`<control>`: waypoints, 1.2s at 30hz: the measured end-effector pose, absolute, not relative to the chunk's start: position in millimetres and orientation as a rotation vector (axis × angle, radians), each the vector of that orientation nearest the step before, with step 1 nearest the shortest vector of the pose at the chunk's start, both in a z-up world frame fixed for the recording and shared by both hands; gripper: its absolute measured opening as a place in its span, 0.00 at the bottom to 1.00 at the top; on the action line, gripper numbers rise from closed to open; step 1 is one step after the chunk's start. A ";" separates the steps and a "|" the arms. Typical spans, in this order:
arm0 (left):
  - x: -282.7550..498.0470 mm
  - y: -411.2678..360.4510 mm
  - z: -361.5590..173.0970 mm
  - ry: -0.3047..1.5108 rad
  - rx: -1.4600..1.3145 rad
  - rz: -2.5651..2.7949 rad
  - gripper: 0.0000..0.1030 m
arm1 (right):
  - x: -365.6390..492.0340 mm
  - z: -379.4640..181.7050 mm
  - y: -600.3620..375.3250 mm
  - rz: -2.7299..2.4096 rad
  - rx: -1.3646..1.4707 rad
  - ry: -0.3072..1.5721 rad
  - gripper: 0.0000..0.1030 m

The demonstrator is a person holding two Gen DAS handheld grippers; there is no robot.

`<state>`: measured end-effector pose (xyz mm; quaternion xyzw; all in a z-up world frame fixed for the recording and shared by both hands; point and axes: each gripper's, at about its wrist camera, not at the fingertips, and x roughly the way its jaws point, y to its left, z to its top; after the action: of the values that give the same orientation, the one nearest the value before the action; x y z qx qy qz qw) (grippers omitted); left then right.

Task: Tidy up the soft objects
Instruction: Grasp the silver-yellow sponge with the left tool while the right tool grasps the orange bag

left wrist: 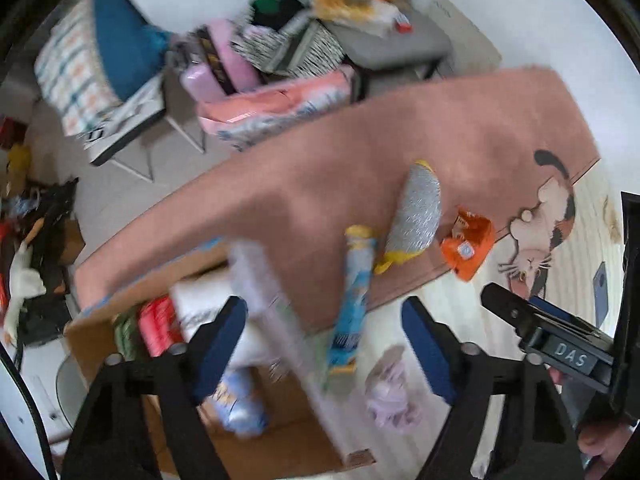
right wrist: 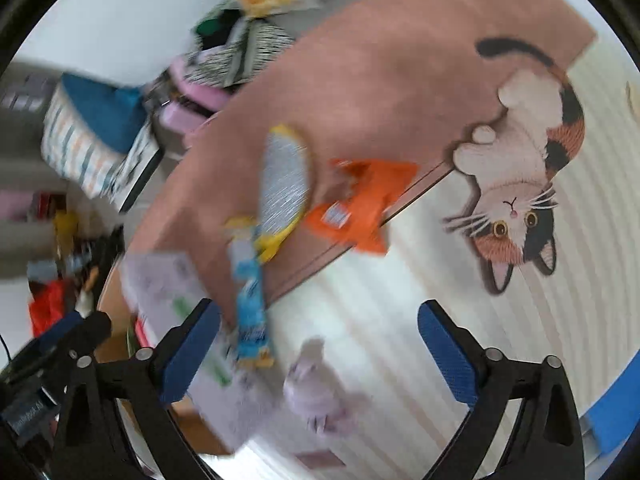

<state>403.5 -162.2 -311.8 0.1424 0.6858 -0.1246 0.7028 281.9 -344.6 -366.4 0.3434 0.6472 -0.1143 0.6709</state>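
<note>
Both views are motion-blurred. On the cat-print rug (left wrist: 540, 216) lie a grey and yellow soft pouch (left wrist: 416, 212), an orange packet (left wrist: 468, 244), a blue and yellow tube pack (left wrist: 354, 300) and a small lilac soft toy (left wrist: 390, 392). My left gripper (left wrist: 324, 344) is open and empty above the cardboard box (left wrist: 100, 332), which holds soft packs. My right gripper (right wrist: 320, 352) is open and empty above the lilac toy (right wrist: 316, 392); the pouch (right wrist: 284, 184), the packet (right wrist: 356, 204) and the tube pack (right wrist: 250, 304) lie beyond it.
A box flap (left wrist: 280, 320) stands up between the box and the rug. A chair with a blue cushion (left wrist: 120, 40), a pink bag (left wrist: 272, 112) and a grey table (left wrist: 392, 40) with clutter stand behind. More clutter (left wrist: 36, 248) lies on the floor at left.
</note>
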 end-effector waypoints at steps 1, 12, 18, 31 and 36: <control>410.5 -175.0 -322.3 1.545 0.331 -0.287 0.73 | 287.6 -377.8 -351.6 -0.270 0.787 1.472 0.90; 464.5 -229.6 -417.1 1.791 0.251 -0.357 0.73 | 322.9 -458.7 -382.6 -0.273 0.892 1.572 0.70; 471.5 -251.6 -452.8 1.886 0.262 -0.385 0.73 | 337.6 -467.6 -383.9 -0.265 0.849 1.606 0.68; 450.7 -278.4 -478.3 1.896 0.381 -0.392 0.48 | 351.7 -479.5 -362.4 -0.275 0.745 1.671 0.64; 443.3 -273.3 -472.1 1.834 0.415 -0.361 0.47 | 355.5 -478.5 -356.0 -0.315 0.669 1.680 0.44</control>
<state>443.3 -273.3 -472.1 0.1771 0.7832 -0.1542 0.5757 355.5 -356.0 -478.5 0.2896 0.7268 -0.1363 0.6077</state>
